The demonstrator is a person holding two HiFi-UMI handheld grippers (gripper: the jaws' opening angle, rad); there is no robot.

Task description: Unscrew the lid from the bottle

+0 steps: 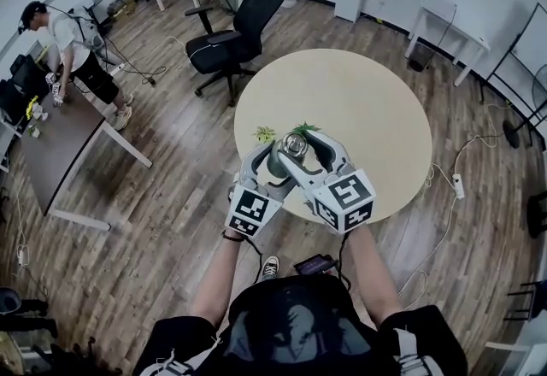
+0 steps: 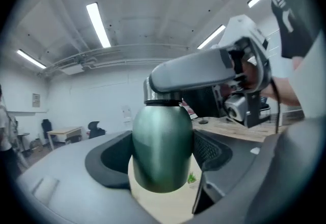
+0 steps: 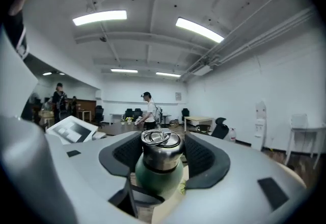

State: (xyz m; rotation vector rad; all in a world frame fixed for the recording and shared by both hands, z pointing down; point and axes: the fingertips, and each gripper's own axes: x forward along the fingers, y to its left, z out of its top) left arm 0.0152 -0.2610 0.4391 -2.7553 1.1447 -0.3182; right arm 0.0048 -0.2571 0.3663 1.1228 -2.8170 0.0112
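Our left hand-held gripper was clamped on the green bottle, held up over the round surface. Our right hand-held gripper gripped its steel lid. The lid sat on the neck, so we judged the unscrewing unfinished.

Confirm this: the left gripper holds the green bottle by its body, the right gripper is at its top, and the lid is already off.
Wrong on the lid: it is still on the bottle. The right gripper view shows the steel lid seated on top, between the right gripper's jaws. The rest stands: the left gripper holds the green body.
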